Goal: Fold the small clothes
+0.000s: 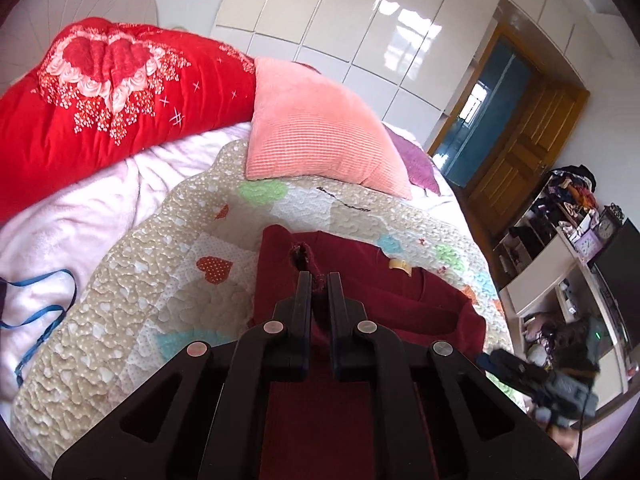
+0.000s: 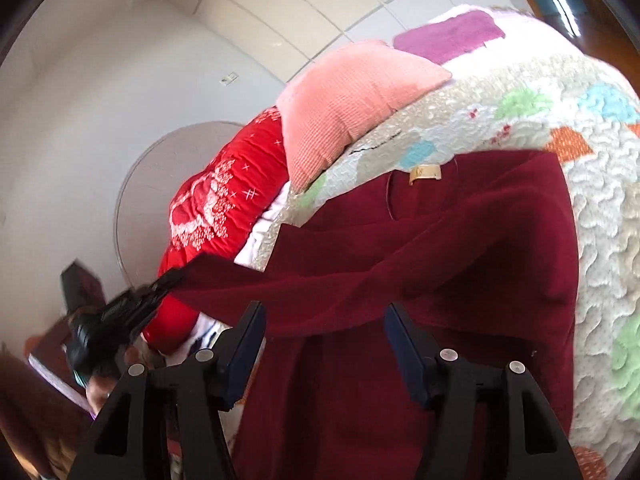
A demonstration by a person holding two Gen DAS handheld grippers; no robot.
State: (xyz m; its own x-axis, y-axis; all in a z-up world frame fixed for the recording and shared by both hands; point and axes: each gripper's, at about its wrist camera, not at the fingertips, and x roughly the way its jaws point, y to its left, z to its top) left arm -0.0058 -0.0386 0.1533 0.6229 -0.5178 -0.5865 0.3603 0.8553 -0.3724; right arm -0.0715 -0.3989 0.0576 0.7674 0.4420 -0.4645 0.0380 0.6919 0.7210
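Observation:
A dark red knit garment [image 1: 420, 300] [image 2: 460, 240] with a tan neck label [image 1: 400, 266] lies spread on the patchwork quilt [image 1: 160, 280]. My left gripper [image 1: 320, 280] is shut on a frayed edge of it and holds that fold lifted above the rest. In the right wrist view the left gripper [image 2: 172, 280] appears at the left, pulling a band of the red fabric taut. My right gripper [image 2: 326, 316] is open, its fingers wide apart just over the garment's near part and pressing on nothing. It shows blurred at the lower right of the left wrist view [image 1: 492, 362].
A pink pillow [image 1: 316, 132] [image 2: 352, 96] lies on the quilt's far edge, with a red flowered duvet [image 1: 100, 92] to its left. A blue strap [image 1: 40, 312] rests on the pale pink blanket. Cluttered white shelves [image 1: 560, 240] stand beyond the bed on the right.

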